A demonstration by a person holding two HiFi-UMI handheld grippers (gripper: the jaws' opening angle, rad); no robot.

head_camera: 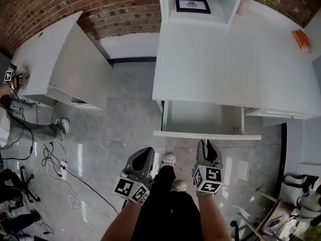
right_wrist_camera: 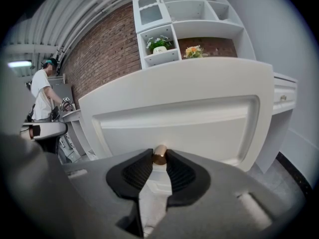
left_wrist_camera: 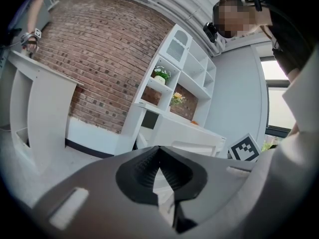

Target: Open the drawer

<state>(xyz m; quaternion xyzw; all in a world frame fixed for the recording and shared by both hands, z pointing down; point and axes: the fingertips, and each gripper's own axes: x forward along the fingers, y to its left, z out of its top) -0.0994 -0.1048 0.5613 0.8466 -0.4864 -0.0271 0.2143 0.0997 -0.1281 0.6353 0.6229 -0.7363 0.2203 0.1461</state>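
While a rough red brick wall point(head_camera: 115, 9) runs along the back, a flat white side table point(head_camera: 50, 59) stands at the far left. It sits on a shiny grey floor point(head_camera: 125, 114), and thin black cables point(head_camera: 55, 159) curl beside it.

Next comes the left claw point(head_camera: 146, 153). It is smooth and grey, with black ribbed pads. Its tips are pinched together, and it hangs in the air near the drawer without touching it.

The drawer point(head_camera: 200, 117) is a white box with straight sides. It sticks out from under the big white desk point(head_camera: 225, 59). Its front has a sunken panel with rounded corners.

The right claw point(head_camera: 204, 145) is right at that front. Its ribbed pads squeeze a small round knob point(right_wrist_camera: 159, 155) that shines like gold.

Further back, a black picture frame point(head_camera: 193, 5) stands in the white shelf. At the far right, a small orange thing point(head_camera: 301, 38) lies on the smooth desk top.
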